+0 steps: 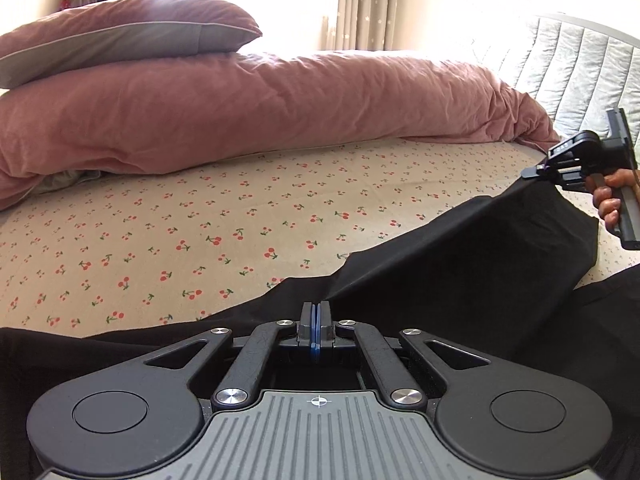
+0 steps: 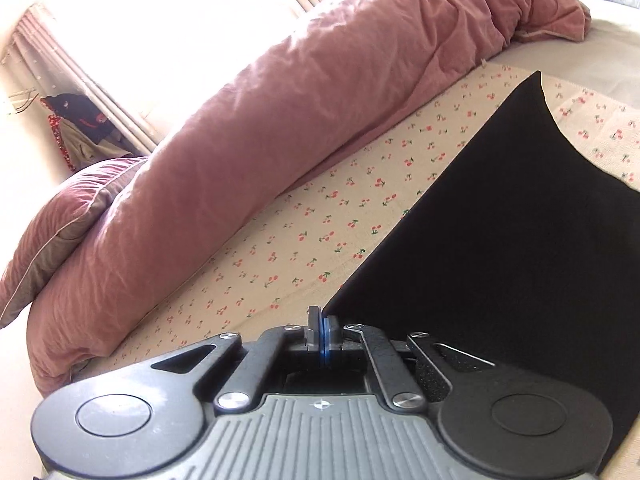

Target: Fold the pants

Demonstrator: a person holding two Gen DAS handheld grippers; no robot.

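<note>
Black pants (image 1: 460, 260) lie across the near part of the bed, and one stretch of the cloth is lifted off the sheet. My left gripper (image 1: 316, 312) is shut on the pants' edge, with dark cloth running taut up to the right from its tips. At the far right of the left wrist view, a hand (image 1: 610, 200) holds my right gripper (image 1: 530, 174), which pinches the raised end of that stretch. In the right wrist view the right gripper (image 2: 321, 316) is shut on a corner of the pants (image 2: 500, 240), which spread away to the right.
The cherry-print sheet (image 1: 160, 240) covers the bed. A rolled pink duvet (image 1: 260, 112) lies along the far side, with a pink and grey pillow (image 1: 120, 32) on its left end. A pale quilted cover (image 1: 580, 68) sits at the back right, with curtains (image 1: 368, 4) behind.
</note>
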